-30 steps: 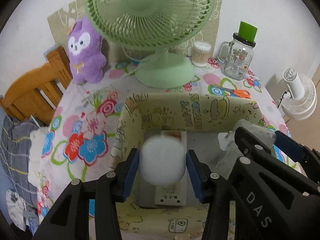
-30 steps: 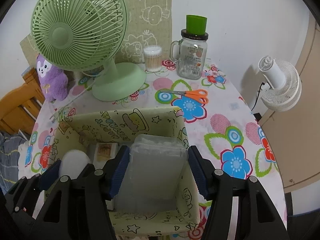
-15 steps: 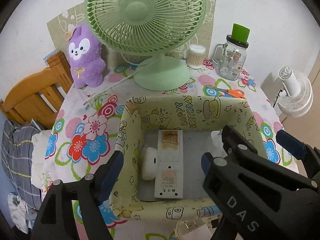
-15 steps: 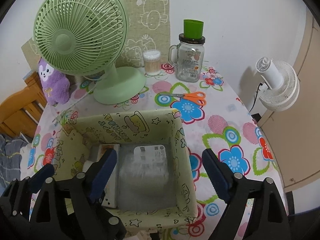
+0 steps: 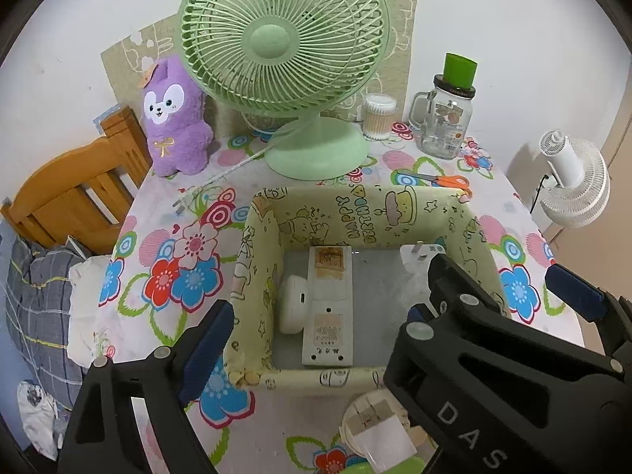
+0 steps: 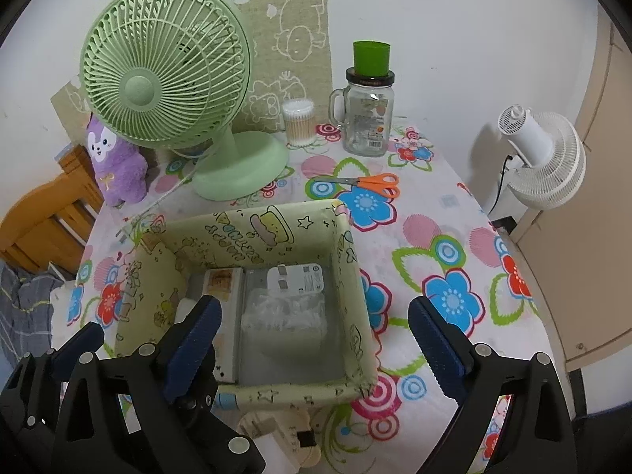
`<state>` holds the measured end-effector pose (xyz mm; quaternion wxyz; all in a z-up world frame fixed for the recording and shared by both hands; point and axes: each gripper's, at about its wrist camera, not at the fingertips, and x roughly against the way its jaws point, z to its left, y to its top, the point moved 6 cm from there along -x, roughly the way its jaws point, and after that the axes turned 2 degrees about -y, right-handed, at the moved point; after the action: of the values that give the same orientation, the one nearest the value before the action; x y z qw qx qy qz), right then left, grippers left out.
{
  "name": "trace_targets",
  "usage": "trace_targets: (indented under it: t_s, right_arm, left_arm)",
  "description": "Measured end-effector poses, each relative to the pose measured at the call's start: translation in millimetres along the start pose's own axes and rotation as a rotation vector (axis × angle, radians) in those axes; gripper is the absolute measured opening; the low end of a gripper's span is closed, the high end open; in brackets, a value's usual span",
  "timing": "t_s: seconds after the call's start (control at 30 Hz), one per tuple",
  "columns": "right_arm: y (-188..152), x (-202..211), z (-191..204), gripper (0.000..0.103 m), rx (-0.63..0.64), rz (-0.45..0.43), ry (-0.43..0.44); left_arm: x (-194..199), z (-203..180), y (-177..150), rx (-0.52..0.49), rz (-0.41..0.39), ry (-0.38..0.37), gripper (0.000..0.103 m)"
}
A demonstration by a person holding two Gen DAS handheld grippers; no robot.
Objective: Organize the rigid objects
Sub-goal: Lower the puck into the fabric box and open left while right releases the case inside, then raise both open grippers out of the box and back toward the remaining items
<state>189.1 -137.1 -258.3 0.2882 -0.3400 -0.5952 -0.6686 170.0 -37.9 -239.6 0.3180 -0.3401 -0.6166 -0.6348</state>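
Observation:
A yellow-green cartoon-print box (image 5: pixel 367 213) (image 6: pixel 347 272) stands on the flowered table. Inside it, a white round puck (image 5: pixel 291 303) lies against the left wall, beside a long white power strip (image 5: pixel 328 304). A white plug adapter (image 6: pixel 297 279) and a crumpled clear plastic pack (image 6: pixel 285 312) lie on the right side. My left gripper (image 5: pixel 312 328) hovers over the box's near left part, jaws opening, nothing between the pads. My right gripper (image 6: pixel 314 339) (image 5: pixel 493 268) hovers over the right part, jaws also opening and empty. It hides most of the left gripper's right finger.
A green desk fan (image 5: pixel 312 154), a purple plush (image 5: pixel 173 118), a cotton-swab tub (image 5: pixel 378 116), a glass jar under a green cup (image 5: pixel 444 126) and orange scissors (image 6: pixel 371 185) stand behind the box. A wooden chair (image 5: pixel 71 193) stands left, a white floor fan (image 6: pixel 541 158) right. A beige round item (image 5: pixel 375 426) lies nearer.
Both grippers went from shut to open. The white puck and the clear pack dropped out of them and now lie in the box. Both grippers drew back and upward.

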Motion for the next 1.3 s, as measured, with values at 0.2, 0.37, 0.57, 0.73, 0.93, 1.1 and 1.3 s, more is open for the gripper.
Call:
trace_targets:
  t_s: [0.2,0.37,0.57,0.73,0.93,1.1,1.3]
  right_arm:
    - [-4.9,13.4,-3.0,0.098,0.0,-0.008,0.004]
    - [-7.7,26.1,-4.5,0.098,0.026,-0.019,0.002]
    - [-13.5,40.8,-8.6,0.098,0.033,-0.028,0.0]
    - [-17.9,55.6,-11.2,0.098,0.03,-0.041,0.006]
    - [-24.0,72.3,-12.1,0.098,0.038,-0.054,0.015]
    - [-29.6,84.5,-11.9,0.098,0.046,-0.064,0.022]
    - [-37.0,98.0,-11.9,0.098,0.05,-0.067,0.037]
  left_arm:
    - [12.7,-1.9,-5.5,0.005,-0.009,-0.004,0.091]
    - [23.4,-4.3,-10.1,-0.002,-0.017,-0.005,0.091]
    - [37.6,-7.0,-17.2,0.001,-0.028,-0.012,0.091]
    - [49.9,-8.7,-20.8,-0.001,-0.043,-0.012,0.091]
    - [66.2,-9.6,-28.4,0.003,-0.057,-0.013,0.091]
    - [78.1,-9.1,-35.0,0.011,-0.066,-0.011,0.091]
    - [91.5,-9.8,-43.8,0.018,-0.071,-0.008,0.091]
